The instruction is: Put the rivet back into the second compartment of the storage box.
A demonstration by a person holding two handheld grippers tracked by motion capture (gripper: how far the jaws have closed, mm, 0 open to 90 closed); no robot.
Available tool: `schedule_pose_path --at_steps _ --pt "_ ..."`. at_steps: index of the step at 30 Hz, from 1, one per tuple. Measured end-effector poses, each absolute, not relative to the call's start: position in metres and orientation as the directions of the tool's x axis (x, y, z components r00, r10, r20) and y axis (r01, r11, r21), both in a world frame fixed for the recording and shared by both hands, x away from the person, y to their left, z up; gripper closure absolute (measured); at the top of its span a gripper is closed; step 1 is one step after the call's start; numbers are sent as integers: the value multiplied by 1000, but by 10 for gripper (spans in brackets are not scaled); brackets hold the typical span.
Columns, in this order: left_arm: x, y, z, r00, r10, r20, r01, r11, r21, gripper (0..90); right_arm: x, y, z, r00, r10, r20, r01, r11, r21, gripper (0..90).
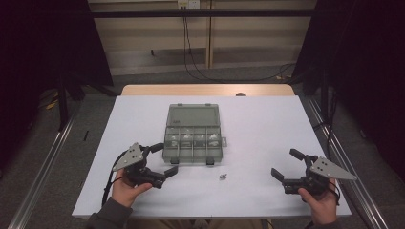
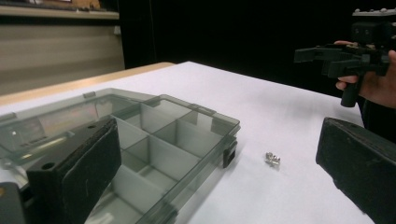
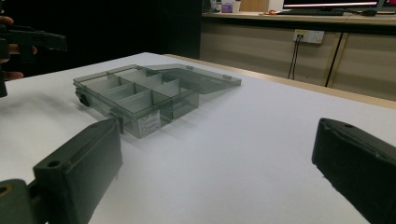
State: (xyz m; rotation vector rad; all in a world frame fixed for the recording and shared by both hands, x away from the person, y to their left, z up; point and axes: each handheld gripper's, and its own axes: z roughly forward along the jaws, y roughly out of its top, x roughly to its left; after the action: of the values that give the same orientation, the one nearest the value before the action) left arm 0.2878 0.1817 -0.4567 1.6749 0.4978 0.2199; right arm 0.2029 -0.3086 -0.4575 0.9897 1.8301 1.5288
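Both grippers' jaws gape apart beside a smoky translucent organizer box, lid open flat, dividers forming compartments.

Open table right of organizer box

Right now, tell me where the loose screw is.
In the high view the screw lies on the white table, just in front of the open box near its right front corner, between the left tool and right tool.
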Motion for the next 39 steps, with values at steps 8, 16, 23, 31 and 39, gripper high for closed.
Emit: schedule_pose_path --at_steps 8,16,23,31,39 --pt "283 149 -457 901 406 -155 223 -126 967 0 203 -307 -458 -581 813 35 188 92 978 14" --pt "283 133 -462 903 406 -139 227 -179 957 5 203 -306 -458 -584 811 36 191 94 977 15" --pt "281 116 -464 912 392 -124 233 -243 942 26 204 -306 -458 -588 808 35 191 96 977 16" --pt "280 97 -463 914 388 -120 242 -284 928 66 204 -306 -458 -591 806 33 190 99 977 15" --pt "278 77 -465 926 365 -100 238 -356 904 157 204 -306 -458 -593 805 35 194 100 976 15"
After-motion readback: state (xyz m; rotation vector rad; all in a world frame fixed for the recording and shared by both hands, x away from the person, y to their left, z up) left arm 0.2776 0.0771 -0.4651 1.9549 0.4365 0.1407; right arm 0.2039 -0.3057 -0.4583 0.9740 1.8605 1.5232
